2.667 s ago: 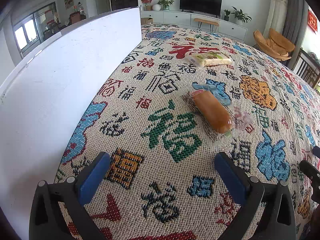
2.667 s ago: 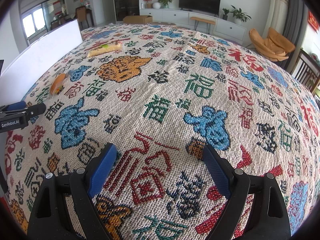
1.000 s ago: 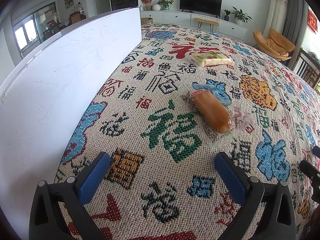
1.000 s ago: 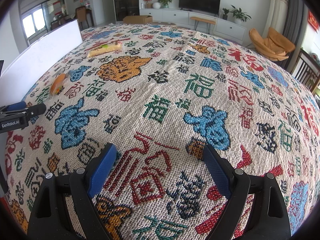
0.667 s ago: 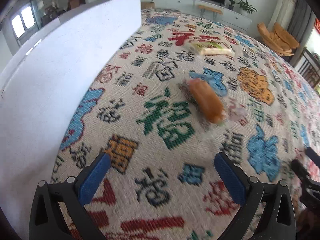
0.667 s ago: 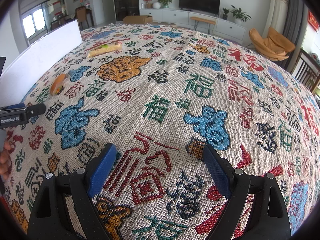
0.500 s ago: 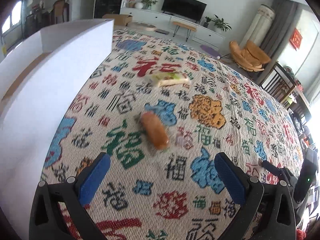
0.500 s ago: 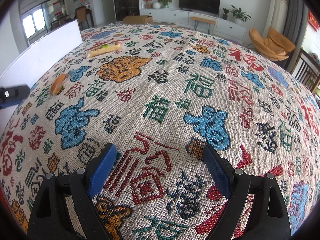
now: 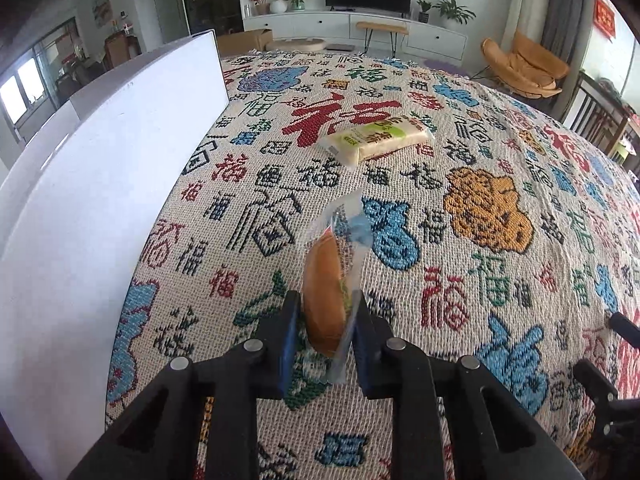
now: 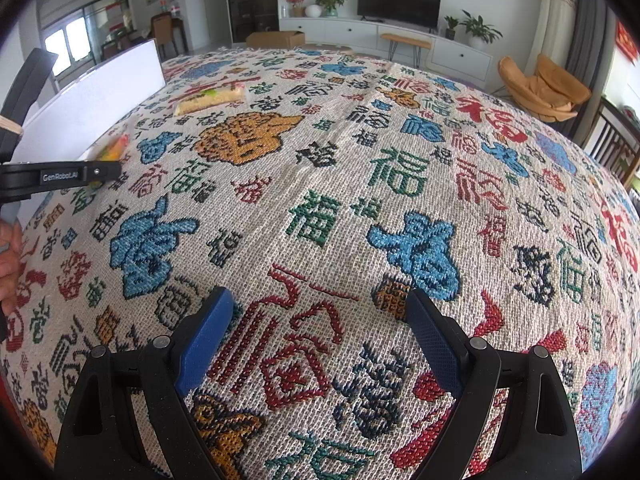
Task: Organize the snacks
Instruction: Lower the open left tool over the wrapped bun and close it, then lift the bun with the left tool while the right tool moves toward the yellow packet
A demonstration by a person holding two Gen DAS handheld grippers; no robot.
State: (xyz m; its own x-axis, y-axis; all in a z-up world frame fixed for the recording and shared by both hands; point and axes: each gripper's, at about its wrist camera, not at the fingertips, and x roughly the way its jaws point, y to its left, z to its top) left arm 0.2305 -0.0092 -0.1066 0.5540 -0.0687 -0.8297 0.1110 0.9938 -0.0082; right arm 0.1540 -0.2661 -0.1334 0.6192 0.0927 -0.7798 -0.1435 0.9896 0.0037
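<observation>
A bun in a clear wrapper (image 9: 322,272) stands on edge between the blue pads of my left gripper (image 9: 326,300). The jaws are closing and the pads press on both sides of the bun, just above the patterned tablecloth (image 9: 480,280). A second snack, a pale bar in a green-labelled wrapper (image 9: 378,140), lies flat farther back. In the right wrist view this bar (image 10: 210,98) is at the upper left, and the held bun (image 10: 114,148) shows as a blur there. My right gripper (image 10: 319,300) hovers open over bare cloth with nothing between its fingers.
A tall white box (image 9: 100,200) stands along the left side of the table, close beside the held bun. A person's hand (image 10: 10,264) shows at the left edge. Behind the table are a TV cabinet, plants and an orange chair (image 9: 524,66).
My left gripper has moved forward to the bun and its jaws have gone from wide open to closed on it. The bun has turned up on edge. The right gripper has stayed still.
</observation>
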